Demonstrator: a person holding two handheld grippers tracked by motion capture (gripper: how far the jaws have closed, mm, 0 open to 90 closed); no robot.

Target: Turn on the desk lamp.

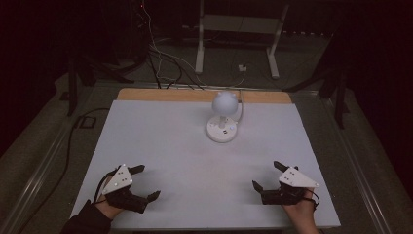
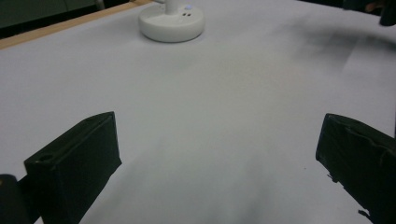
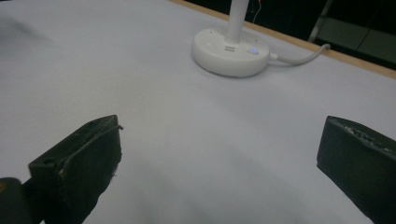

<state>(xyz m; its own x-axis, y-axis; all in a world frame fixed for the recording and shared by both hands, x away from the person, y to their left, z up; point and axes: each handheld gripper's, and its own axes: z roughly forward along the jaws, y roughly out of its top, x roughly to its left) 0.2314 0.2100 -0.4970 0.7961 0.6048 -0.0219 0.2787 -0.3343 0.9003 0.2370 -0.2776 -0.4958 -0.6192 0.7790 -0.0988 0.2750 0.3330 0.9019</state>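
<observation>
A small white desk lamp point(image 1: 223, 116) with a round base and a globe head stands at the back middle of the white table point(image 1: 170, 146). Its base point(image 2: 172, 22) lies far ahead in the left gripper view, and its base point(image 3: 231, 52) with a lit blue dot shows in the right gripper view. My left gripper point(image 1: 148, 181) rests open near the front left edge, with nothing between its jaws. My right gripper point(image 1: 265, 175) is open near the front right edge, also empty. Both point toward the lamp. The room is dim.
A white cable point(image 3: 303, 57) runs from the lamp base over the table's wooden back edge point(image 1: 204, 95). Behind the table stand a white frame point(image 1: 238, 34) and loose cables on the floor. A black cable point(image 1: 68, 146) runs along the left side.
</observation>
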